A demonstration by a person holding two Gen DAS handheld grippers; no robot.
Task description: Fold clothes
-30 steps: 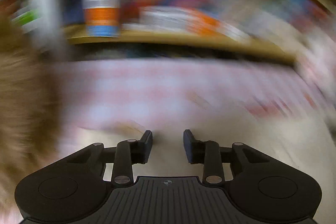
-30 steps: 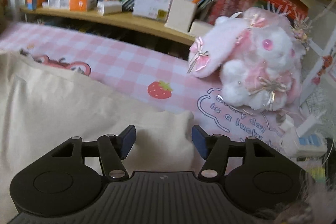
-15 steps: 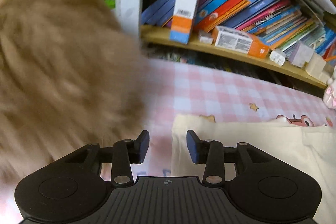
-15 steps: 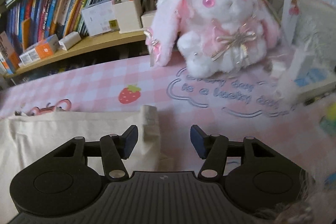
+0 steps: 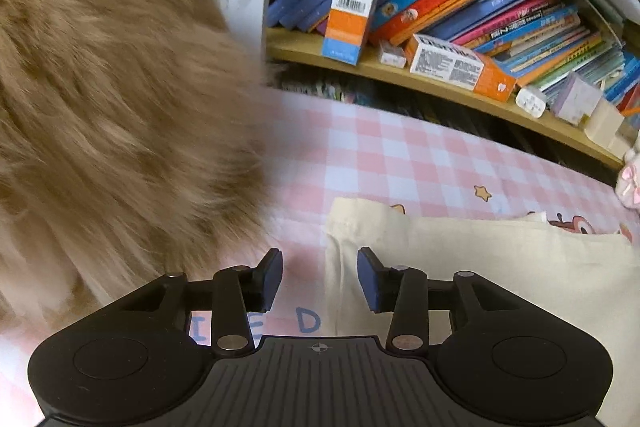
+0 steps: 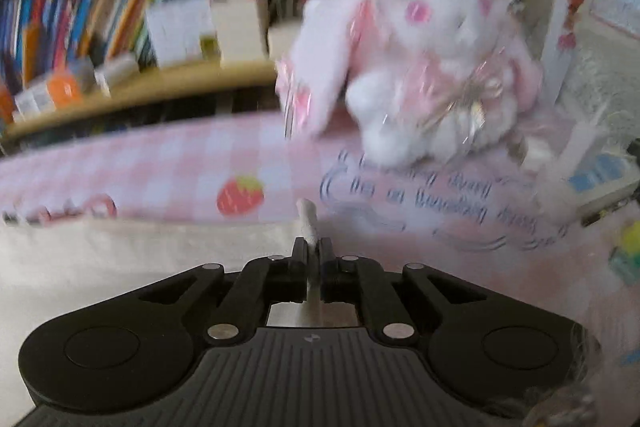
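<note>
R gripper [image 6: 314, 251]: fingers pinched together on a thin fold of the cream cotton garment [image 5: 500, 267], a nub of cloth poking up just past the tips; view blurred, so how much cloth is caught can't be told. L gripper [image 5: 320, 277]: fingers apart, nothing between but the garment's left edge, which runs up the gap nearer the R-side finger [image 5: 370, 281]; no contact visible.

Garment lies flat on the pink-and-white checked tablecloth [image 5: 400, 155], long axis across the table L to R, one end at each gripper, far hem roughly parallel to the table's back edge. Stage unclear: could be a spread piece or one already folded.

Key relation, as a guess: cloth sits to the R of L gripper's centre, so a small shift R before closing would seat the edge.

Farther: fluffy tan plush [image 5: 112, 107] crowding the table's L side, close to L finger; risk of snagging. White-pink plush rabbit [image 6: 420, 59] at R back corner. Wooden bookshelf [image 5: 400, 71] behind.
</note>
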